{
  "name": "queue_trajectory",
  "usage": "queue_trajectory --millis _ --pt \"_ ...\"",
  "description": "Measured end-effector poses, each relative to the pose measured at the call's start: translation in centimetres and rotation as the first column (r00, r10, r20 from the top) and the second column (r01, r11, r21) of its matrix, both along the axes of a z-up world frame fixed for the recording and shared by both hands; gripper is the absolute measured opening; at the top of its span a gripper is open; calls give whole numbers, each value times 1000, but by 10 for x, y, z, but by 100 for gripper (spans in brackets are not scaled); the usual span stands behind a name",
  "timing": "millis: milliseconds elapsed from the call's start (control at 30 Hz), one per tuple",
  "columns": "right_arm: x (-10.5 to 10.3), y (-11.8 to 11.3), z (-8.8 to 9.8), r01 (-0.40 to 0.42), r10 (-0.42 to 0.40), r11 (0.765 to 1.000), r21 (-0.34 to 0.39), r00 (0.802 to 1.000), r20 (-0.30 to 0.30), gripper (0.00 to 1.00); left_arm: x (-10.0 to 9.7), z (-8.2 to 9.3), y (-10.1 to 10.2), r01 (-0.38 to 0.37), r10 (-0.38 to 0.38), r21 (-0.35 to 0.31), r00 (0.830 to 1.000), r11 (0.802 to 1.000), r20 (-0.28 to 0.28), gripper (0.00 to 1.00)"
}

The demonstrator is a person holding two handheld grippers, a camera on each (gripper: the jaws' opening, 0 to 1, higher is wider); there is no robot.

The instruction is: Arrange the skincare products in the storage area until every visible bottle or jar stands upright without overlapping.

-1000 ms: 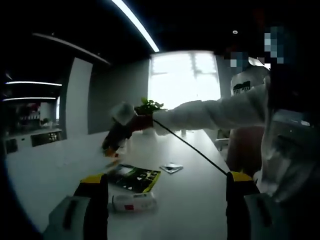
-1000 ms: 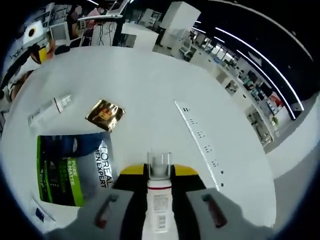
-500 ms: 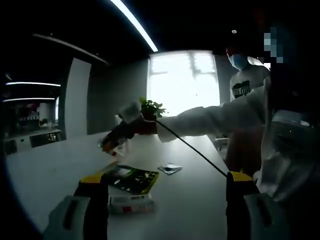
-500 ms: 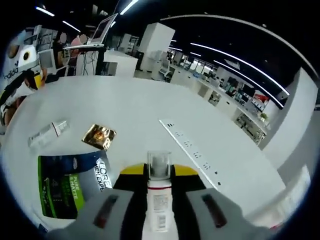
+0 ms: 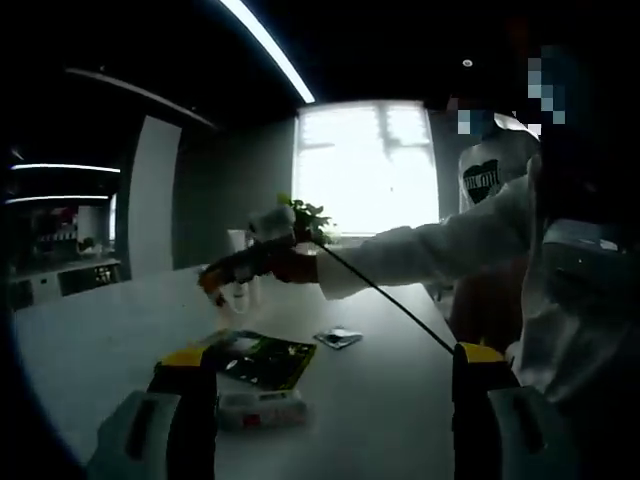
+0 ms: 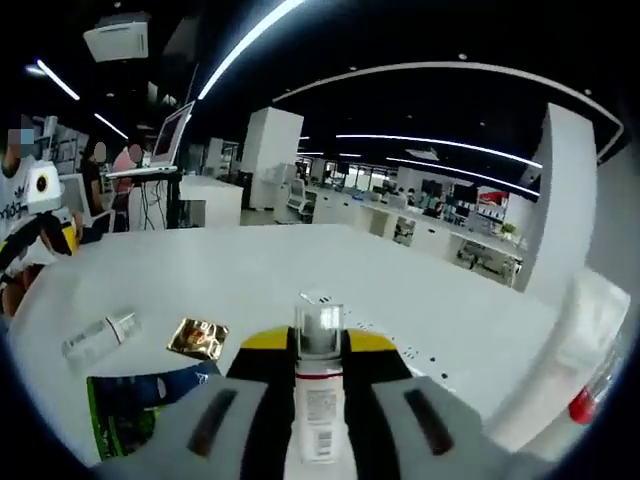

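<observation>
**Right fingers clamped on a bottle, left fingers spread over the desk**

In the right gripper view I have my right gripper (image 6: 318, 400) closed on a slim white bottle (image 6: 318, 420). It lies lengthwise between the two fingers (image 6: 225, 425), its clear, squarish cap (image 6: 320, 328) poking out past the yellow-edged tips and a printed label with a barcode facing me. Off to the left of the fingers, on the smooth white desk (image 6: 300, 270), lie a small clear-capped tube (image 6: 98, 336) on its side, a shiny gold sachet (image 6: 197, 337) nearer the fingers, and a flat, glossy dark pouch (image 6: 140, 410) with green print just beside the left finger. At the far right a blurred pale bottle with a red part (image 6: 590, 370) stands close to the lens; I cannot make out more of it.

In the left gripper view my left gripper (image 5: 335, 400) is wide open with nothing between its grey, yellow-tipped fingers (image 5: 188, 400). Just inside the left finger, a white tube with a red band (image 5: 262, 408) lies flat on the desk. Beyond it sits the same dark pouch, then the small sachet. Farther ahead, the other gripper is held above the desk by a gloved hand (image 5: 290, 262) on a white sleeve (image 5: 430, 250), with a black cable (image 5: 385, 300) running back toward my right finger.
</observation>
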State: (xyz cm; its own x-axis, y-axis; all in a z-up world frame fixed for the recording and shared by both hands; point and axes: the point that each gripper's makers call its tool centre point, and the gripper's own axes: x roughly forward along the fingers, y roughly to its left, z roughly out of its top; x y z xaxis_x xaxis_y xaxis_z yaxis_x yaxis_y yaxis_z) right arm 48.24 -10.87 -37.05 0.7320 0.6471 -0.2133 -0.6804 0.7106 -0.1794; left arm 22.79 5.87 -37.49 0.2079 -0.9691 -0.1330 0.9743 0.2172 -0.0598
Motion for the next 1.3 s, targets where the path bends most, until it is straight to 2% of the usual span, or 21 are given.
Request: queue_trajectory --millis 267,633,867,1300 --pt "-2 -8 5 17 -19 995 102 1000 18 15 -2 1 -2 3 -3 2 1000 1000 0 100" --pt "-12 -14 14 10 -16 988 153 999 38 15 -3 3 -6 7 -7 5 1000 1000 -1 100" --pt "-23 -34 18 20 -31 978 207 998 50 15 -7 4 -13 20 -20 10 1000 1000 2 100" --pt "-35 -70 21 64 -83 968 242 994 69 15 -11 6 -30 42 -42 9 999 999 4 100"
